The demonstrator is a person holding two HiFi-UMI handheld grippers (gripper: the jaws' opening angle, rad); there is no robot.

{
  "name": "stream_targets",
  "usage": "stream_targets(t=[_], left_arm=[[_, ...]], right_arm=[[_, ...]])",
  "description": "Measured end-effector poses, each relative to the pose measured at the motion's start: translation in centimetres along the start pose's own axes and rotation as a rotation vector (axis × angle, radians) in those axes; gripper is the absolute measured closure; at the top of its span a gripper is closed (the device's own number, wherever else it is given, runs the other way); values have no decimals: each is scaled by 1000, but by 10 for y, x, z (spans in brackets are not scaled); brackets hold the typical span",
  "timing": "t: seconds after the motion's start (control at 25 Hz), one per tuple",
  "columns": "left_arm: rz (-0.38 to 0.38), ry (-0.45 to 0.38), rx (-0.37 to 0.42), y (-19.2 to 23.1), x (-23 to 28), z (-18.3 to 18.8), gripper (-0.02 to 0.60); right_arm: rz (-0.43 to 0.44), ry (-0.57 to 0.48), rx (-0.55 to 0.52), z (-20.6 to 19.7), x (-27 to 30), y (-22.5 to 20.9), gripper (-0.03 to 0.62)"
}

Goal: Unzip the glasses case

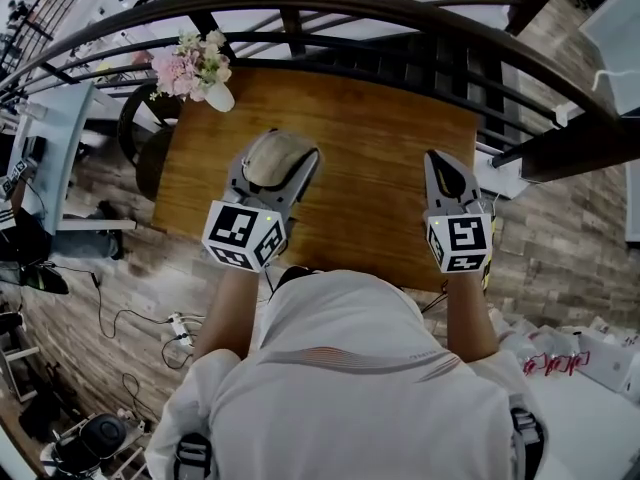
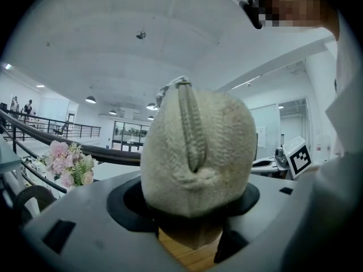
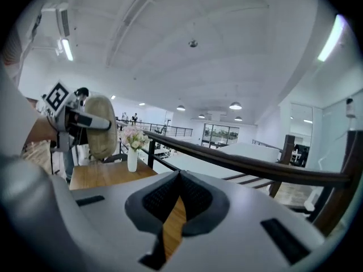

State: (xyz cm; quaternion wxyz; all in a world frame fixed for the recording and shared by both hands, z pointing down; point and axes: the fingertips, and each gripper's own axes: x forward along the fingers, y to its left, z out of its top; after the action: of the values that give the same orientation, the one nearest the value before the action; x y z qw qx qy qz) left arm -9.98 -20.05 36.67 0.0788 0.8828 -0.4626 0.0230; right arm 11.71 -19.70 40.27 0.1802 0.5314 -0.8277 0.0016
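Where a dark curved railing borders the far side, item one is the wooden desk, its top bare across the middle and right. Item two: the person's white-sleeved torso, at the near edge, both forearms reaching over the desk. Item three: the left gripper, over the left half of the desk, jaws spread wide and pinching the glasses case by its two sides. Item four: the right gripper, over the right half, well apart from the left one, jaws pressed together with nothing between them, only the desk's wood showing through the slit beneath. Item five: the glasses case, beige, fuzzy fabric, rounded, held clear above the desk's left side; its zipper runs up the middle of the face turned toward the left gripper's camera. Item six: a white vase of pink flowers, at the desk's far left corner. Item seven: the zipper pull, at the far end of the zipper.
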Motion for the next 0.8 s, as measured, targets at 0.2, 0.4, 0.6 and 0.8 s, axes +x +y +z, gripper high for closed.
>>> stream_targets(t=[0.2, 0.4, 0.6, 0.8], left_arm=[[3, 6, -4, -1, 1, -2, 288], [9, 9, -6, 0, 1, -3, 288], [11, 15, -4, 0, -1, -5, 288], [11, 13, -7, 1, -3, -5, 288]], right_arm=[[-23, -37, 43, 7, -6, -7, 543], [-26, -41, 37, 8, -7, -7, 543], [-19, -42, 29, 8, -7, -4, 543], [-10, -40, 26, 8, -8, 0, 543]])
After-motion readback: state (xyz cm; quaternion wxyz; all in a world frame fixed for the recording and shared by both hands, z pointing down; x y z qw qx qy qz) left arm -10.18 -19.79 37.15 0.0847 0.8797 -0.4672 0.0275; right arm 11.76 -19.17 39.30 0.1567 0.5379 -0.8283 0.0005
